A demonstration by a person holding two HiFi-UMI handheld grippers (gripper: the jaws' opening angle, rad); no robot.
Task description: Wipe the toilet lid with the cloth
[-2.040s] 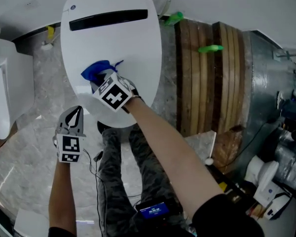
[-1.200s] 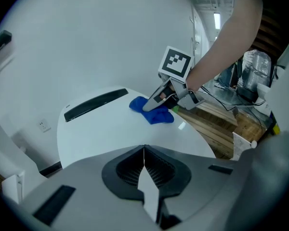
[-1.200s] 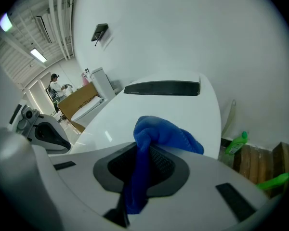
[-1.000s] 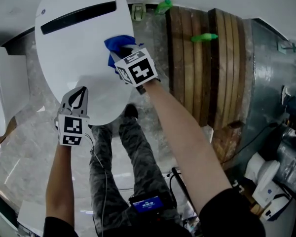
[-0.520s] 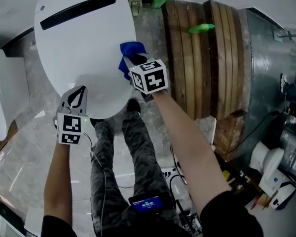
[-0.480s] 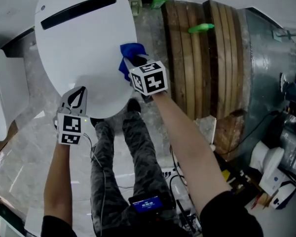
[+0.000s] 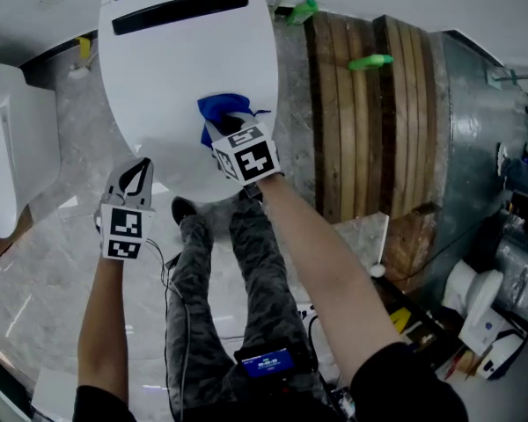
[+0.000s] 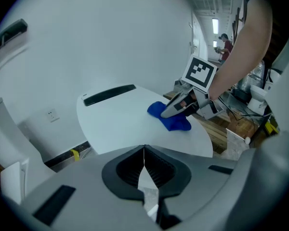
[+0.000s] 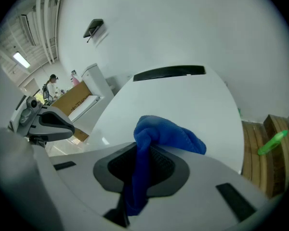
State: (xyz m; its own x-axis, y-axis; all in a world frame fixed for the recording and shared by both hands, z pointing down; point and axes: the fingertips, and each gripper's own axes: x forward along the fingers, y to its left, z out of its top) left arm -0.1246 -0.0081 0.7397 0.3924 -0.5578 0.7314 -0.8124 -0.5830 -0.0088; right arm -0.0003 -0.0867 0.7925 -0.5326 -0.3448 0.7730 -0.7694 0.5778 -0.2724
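The white oval toilet lid (image 7: 180,69) lies shut below me, with a black slot near its far end. A bunched blue cloth (image 7: 222,111) rests on the near right part of the lid, and my right gripper (image 7: 215,130) is shut on it. In the right gripper view the cloth (image 9: 166,134) hangs out between the jaws over the lid (image 9: 183,97). My left gripper (image 7: 140,169) is shut on nothing, just off the lid's near left edge. The left gripper view shows the closed left gripper (image 8: 144,152), with the cloth (image 8: 171,119) and right gripper (image 8: 177,106) beyond.
A wooden slatted platform (image 7: 370,121) stands right of the toilet, with a green object (image 7: 372,61) on it and another (image 7: 304,10) behind. A white fixture (image 7: 2,161) stands at the left. The person's legs (image 7: 238,271) are below, and clutter (image 7: 497,306) at the right.
My right gripper has dragged the cloth from the lid's right edge inward, toward the near middle. The left gripper stays by the lid's near edge.
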